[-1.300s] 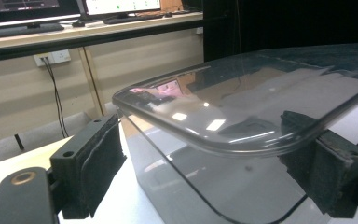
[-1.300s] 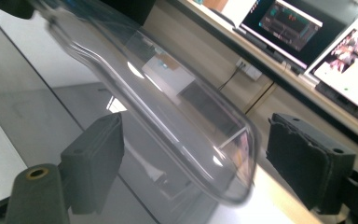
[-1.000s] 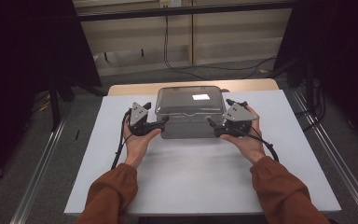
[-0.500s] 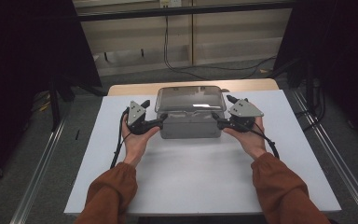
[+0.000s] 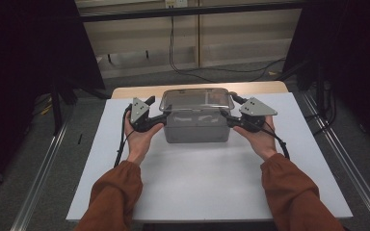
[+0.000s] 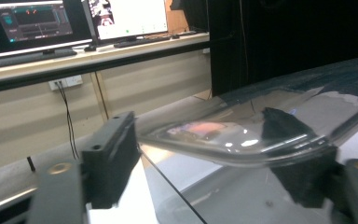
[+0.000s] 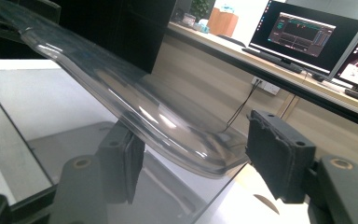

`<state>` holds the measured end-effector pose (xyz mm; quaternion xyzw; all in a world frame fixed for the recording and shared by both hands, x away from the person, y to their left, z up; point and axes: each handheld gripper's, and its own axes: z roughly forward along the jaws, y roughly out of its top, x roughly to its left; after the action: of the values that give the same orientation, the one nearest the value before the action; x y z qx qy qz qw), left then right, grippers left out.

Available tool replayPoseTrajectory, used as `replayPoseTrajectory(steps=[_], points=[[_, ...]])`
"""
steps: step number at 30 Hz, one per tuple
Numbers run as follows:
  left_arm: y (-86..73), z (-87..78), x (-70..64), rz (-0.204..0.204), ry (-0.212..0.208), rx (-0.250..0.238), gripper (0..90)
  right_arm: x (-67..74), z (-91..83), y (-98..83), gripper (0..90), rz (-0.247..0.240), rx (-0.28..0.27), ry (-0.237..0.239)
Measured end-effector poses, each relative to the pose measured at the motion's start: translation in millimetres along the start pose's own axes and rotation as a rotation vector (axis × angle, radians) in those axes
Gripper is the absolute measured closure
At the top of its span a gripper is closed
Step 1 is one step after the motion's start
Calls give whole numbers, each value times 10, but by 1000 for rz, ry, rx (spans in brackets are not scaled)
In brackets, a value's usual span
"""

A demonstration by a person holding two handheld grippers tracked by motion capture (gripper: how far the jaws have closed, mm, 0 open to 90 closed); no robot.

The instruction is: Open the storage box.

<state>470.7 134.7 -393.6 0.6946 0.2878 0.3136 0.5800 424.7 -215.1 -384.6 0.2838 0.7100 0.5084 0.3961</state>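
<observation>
- A grey box [image 5: 196,127] with a clear lid [image 5: 197,99] sits mid-table [image 5: 183,187].
- The lid's end rims are straddled by left gripper [image 5: 163,115] and right gripper [image 5: 227,117], jaws just closing, not visibly pinching.
- The lid is judged light, stiff and slippery; it is best taken at the rims.

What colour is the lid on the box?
The lid is clear, see-through plastic; the box beneath is grey. The right gripper view shows it best.

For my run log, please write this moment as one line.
stage: lifting lid | lid: clear, raised above grey box | left gripper: closing round lid's left edge | right gripper: closing round its right edge
</observation>
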Motion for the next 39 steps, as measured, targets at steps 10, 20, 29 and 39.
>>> replayPoseTrajectory(steps=[10, 20, 29, 39], points=[[63, 52, 15, -7, -19, -7, 340, -74, 53, 42, 426, 56, -33, 4], [77, 114, -26, -8, -33, -16, 407, -102, 107, 57, 496, 71, -36, 21], [137, 170, 3, 22, -11, -24, 385, -143, 137, 139, 532, 65, -42, 32], [140, 233, 58, 15, -8, -26, 456, -179, 162, 176, 540, 61, -55, 25]])
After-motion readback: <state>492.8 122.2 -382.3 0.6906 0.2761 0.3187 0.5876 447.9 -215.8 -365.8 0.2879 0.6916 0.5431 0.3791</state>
